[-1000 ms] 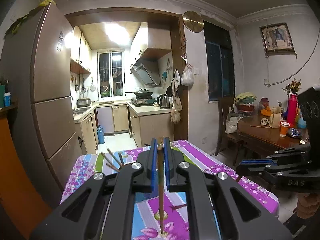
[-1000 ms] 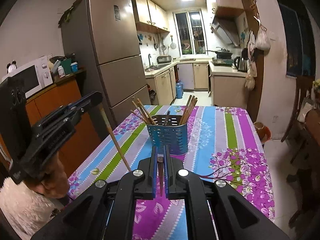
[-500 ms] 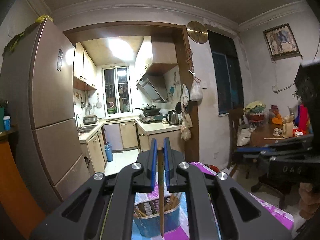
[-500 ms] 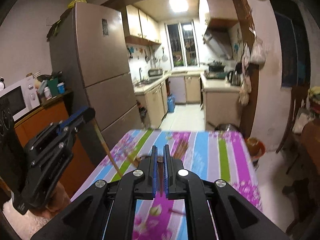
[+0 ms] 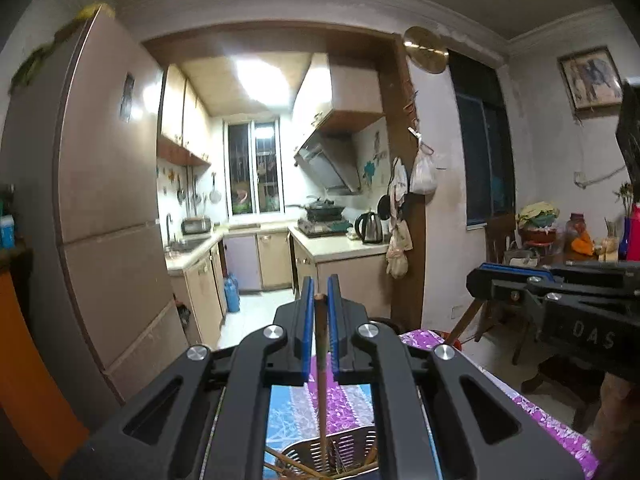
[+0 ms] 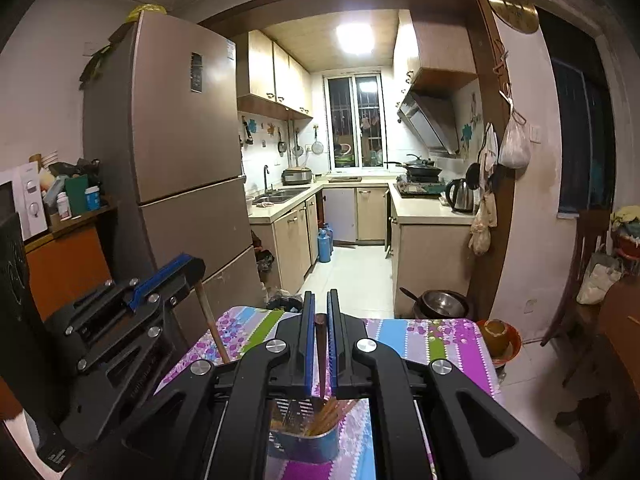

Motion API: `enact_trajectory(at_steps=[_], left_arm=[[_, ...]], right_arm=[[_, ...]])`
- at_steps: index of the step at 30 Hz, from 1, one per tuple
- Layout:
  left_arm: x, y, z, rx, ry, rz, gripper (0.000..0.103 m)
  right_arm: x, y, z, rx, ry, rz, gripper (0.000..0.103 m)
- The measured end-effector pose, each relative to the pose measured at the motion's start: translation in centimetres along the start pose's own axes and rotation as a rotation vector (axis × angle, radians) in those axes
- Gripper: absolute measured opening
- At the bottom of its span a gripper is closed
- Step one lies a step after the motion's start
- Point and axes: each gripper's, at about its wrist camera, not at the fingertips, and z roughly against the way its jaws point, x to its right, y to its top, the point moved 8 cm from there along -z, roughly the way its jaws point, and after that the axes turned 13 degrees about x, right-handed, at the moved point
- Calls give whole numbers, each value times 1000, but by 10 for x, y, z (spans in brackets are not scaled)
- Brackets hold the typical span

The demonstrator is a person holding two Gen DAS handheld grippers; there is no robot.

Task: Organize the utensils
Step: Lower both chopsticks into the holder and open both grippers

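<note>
My left gripper (image 5: 319, 286) is shut on a wooden chopstick (image 5: 321, 364) that hangs down toward the mesh utensil holder (image 5: 340, 446) below it. Several chopsticks stand in that holder. My right gripper (image 6: 319, 298) is shut on a darker chopstick (image 6: 321, 354), directly above the blue holder (image 6: 304, 446). In the right wrist view, the left gripper (image 6: 191, 265) is at the left with its chopstick (image 6: 210, 316) slanting down. In the left wrist view, the right gripper (image 5: 476, 280) is at the right, level with the left one. The holder's base is hidden behind the gripper bodies.
The holder stands on a table with a floral striped cloth (image 6: 448, 344). A tall fridge (image 6: 176, 152) and an orange cabinet (image 6: 68, 264) lie to the left. A wooden chair (image 6: 584, 280) and a dining table are on the right. A bowl (image 6: 498, 340) sits beyond the table's far corner.
Both grippers have risen and moved forward over the table with their chopsticks. The holder, which was ahead of them, now sits beneath them at the bottom of both views.
</note>
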Motion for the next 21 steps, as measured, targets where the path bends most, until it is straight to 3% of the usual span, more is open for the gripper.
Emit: enact_trajectory(at_steps=[9,21], left_arm=[[-19,-43,-20,-56,22,40,5],[-19,-58,-26,-113,3,51,6]], right_arm=[[5,-44,-33,-74,25,-51,7],[1,-70,-34,-112,50,-72,7]])
